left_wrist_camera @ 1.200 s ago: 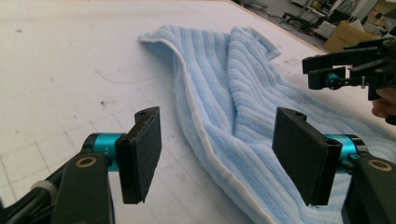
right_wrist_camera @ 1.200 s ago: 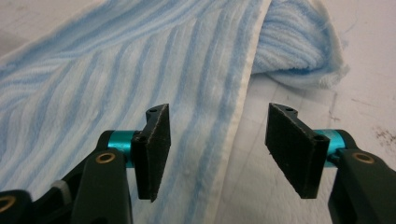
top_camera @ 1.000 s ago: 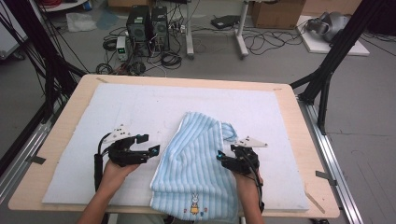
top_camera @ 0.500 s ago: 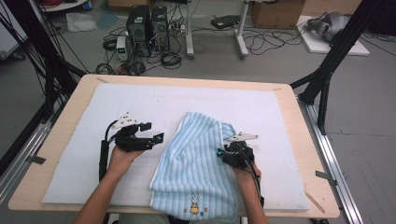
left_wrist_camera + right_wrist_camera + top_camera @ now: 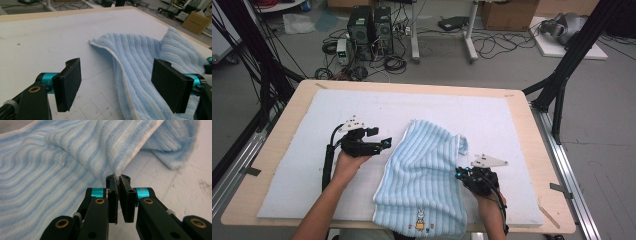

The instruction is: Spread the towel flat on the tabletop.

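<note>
white mat over the table, towel folded mid-mat. my right gripper just closed, pinching its right edge; my left gripper wide, beside its left edge.

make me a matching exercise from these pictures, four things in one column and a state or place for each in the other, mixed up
Things:
1. left tongs
2. right tongs
3. striped towel
4. rabbit picture

States or places:
A. light blue, lying folded on the white mat
B. shut on the towel's edge
C. open, nothing between the jaws, at the towel's left edge
D. on the towel's near end, by the table's front edge

Pairs: 1-C, 2-B, 3-A, 4-D
</note>
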{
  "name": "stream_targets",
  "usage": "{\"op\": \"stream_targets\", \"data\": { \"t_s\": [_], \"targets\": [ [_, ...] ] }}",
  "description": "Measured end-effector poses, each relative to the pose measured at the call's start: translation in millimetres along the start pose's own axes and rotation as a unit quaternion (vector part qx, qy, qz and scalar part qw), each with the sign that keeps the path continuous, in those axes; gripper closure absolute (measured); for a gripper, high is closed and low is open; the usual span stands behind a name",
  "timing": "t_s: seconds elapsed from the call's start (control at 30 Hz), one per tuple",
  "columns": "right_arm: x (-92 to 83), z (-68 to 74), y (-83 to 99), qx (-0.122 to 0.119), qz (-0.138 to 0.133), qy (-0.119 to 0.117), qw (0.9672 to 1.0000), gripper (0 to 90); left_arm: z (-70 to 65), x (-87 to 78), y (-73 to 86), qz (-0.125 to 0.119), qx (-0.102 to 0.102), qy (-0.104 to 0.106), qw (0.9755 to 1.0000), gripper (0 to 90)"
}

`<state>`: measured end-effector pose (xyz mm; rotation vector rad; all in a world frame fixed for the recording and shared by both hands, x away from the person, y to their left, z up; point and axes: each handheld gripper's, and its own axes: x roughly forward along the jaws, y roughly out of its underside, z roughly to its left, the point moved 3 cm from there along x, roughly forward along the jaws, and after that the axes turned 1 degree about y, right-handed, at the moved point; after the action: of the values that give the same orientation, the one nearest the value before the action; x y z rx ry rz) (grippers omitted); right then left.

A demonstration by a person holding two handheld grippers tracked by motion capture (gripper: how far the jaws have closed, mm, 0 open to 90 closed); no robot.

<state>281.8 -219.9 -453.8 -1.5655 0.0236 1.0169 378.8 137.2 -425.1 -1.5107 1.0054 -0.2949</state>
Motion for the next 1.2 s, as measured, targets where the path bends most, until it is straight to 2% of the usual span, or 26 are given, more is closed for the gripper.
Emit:
{"op": "stream_targets", "data": {
  "t_s": [0.17,0.3,0.37,0.43,0.53,0.67,0.7,0.73,0.77,0.8,0.83,0.9,0.93,1.07,1.1,1.2],
  "targets": [
    [-19.3,6.1,18.3,0.001,0.004,0.0,1.0,85.4,0.8,10.9,1.4,0.009,-0.007,0.003,0.9999,24.7],
    [-27.3,8.4,29.2,0.006,0.007,-0.001,1.0,85.0,-2.5,23.0,0.6,0.017,-0.006,0.008,0.9998,25.4],
    [-28.4,7.7,31.1,0.008,0.007,-0.001,0.9999,81.9,-4.3,31.3,0.0,0.026,-0.004,0.011,0.9996,26.4],
    [-30.7,6.1,29.0,0.014,-0.005,-0.001,0.9999,73.6,-7.2,41.4,-0.4,0.036,-0.005,0.017,0.9992,27.5],
    [-37.8,-0.7,19.6,0.032,-0.034,0.011,0.9988,63.5,-9.2,58.1,1.2,0.066,0.008,0.016,0.9976,31.8],
    [-43.5,-10.9,6.1,0.052,-0.062,0.032,0.9962,55.4,-9.5,77.3,8.0,0.102,0.006,0.006,0.9947,37.4],
    [-43.8,-13.6,2.0,0.056,-0.07,0.038,0.9952,53.1,-9.3,80.1,10.8,0.116,0.012,0.007,0.9931,41.7],
    [-43.6,-16.1,-2.1,0.061,-0.077,0.043,0.9942,51.4,-9.1,81.6,13.6,0.13,0.021,0.008,0.9913,51.1],
    [-42.7,-18.7,-6.3,0.065,-0.081,0.046,0.9936,50.7,-8.7,82.3,16.6,0.146,0.026,0.006,0.9889,65.0],
    [-40.4,-21.9,-10.7,0.066,-0.084,0.051,0.993,49.4,-8.2,81.3,17.5,0.146,0.031,0.001,0.9889,74.9],
    [-37.5,-24.8,-15.1,0.07,-0.084,0.055,0.9925,48.5,-8.1,78.9,16.9,0.153,0.031,0.003,0.9878,85.3],
    [-29.8,-30.3,-23.9,0.074,-0.08,0.063,0.992,48.0,-9.3,72.5,15.6,0.166,0.042,0.003,0.9852,86.7],
    [-25.4,-33.0,-28.5,0.075,-0.08,0.068,0.9916,46.2,-9.4,66.2,15.1,0.165,0.046,0.006,0.9853,86.9],
    [-6.4,-40.4,-49.8,0.071,-0.076,0.09,0.9905,44.0,-9.5,46.0,14.5,0.152,0.04,0.015,0.9875,86.8],
    [-2.0,-40.7,-55.7,0.067,-0.074,0.09,0.9909,44.2,-9.6,40.7,14.7,0.144,0.04,0.015,0.9887,86.8],
    [11.3,-36.2,-72.6,0.049,-0.066,0.087,0.9927,46.2,-9.7,29.1,16.8,0.141,0.039,0.019,0.989,86.7]
  ]
}}
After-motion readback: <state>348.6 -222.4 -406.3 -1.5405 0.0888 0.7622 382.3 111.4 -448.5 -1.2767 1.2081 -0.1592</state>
